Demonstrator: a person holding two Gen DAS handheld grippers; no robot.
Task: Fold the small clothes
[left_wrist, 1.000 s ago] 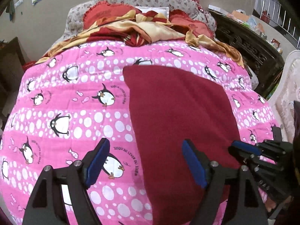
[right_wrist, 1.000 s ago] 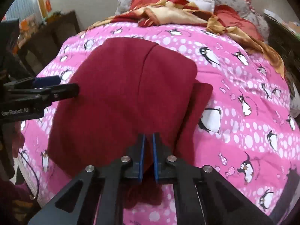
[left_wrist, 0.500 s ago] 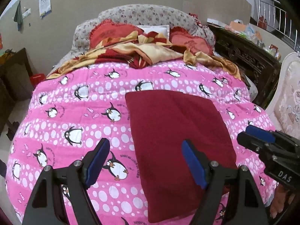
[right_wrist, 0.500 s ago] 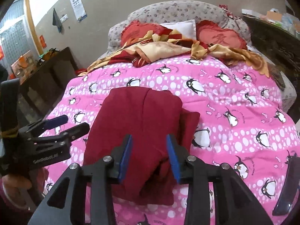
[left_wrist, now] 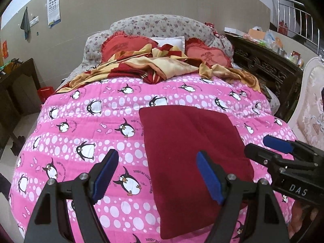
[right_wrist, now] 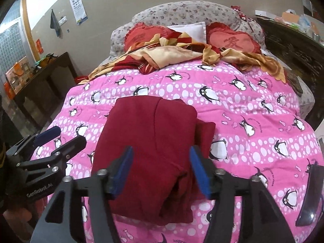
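Soft maroon garment (left_wrist: 194, 162) lies folded, roughly rectangular, mid-frame on the penguin quilt (left_wrist: 85, 125); left gripper (left_wrist: 158, 176) and right gripper (right_wrist: 161, 170) both gape apart ("DAS" lettering lower right).

One dark red folded garment (left_wrist: 192, 158) is being shown on one pink penguin-print quilt (left_wrist: 85, 125). Two grippers are being held above it, the left gripper (left_wrist: 158, 174) and the right gripper (right_wrist: 160, 170). Two red heart-shaped cushions (right_wrist: 232, 40) are being seen at the headboard, with one white pillow (right_wrist: 190, 29) between them and one rumpled patterned sheet (left_wrist: 162, 64).
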